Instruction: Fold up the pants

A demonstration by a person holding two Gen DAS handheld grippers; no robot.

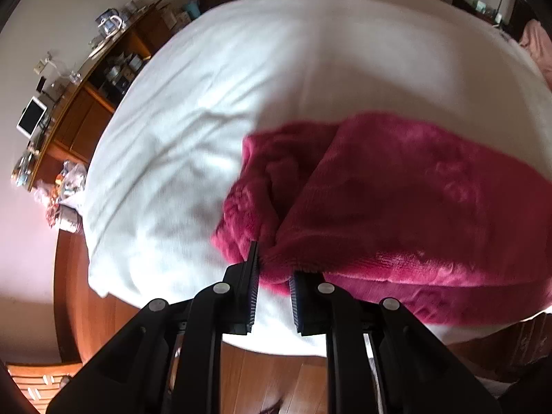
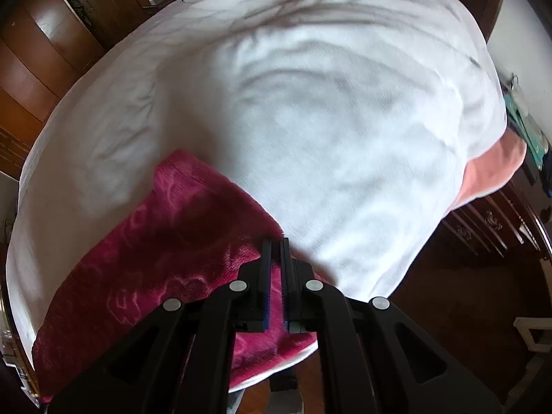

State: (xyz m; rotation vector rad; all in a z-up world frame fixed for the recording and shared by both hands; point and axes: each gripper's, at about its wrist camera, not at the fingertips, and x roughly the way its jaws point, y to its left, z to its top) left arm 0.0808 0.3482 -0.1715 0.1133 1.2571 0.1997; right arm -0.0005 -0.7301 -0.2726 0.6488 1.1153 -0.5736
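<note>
Left wrist: one pants (image 1: 396, 200), one bed (image 1: 241, 86).

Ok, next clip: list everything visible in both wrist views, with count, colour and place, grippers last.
pants: one, magenta fleece, near edge of the bed, partly folded over.
bed cover: one, white, wrinkled, fills most of both views.
pink cloth: one, salmon, at the bed's right edge in the right wrist view.
wooden shelf unit: one, brown, cluttered with small items, left of the bed in the left wrist view.
wardrobe: one, dark brown, upper left of the right wrist view.
floor: brown wood, below the bed.
left gripper: black, closed on the pants' edge.
right gripper: black, shut on the pants' corner.
</note>
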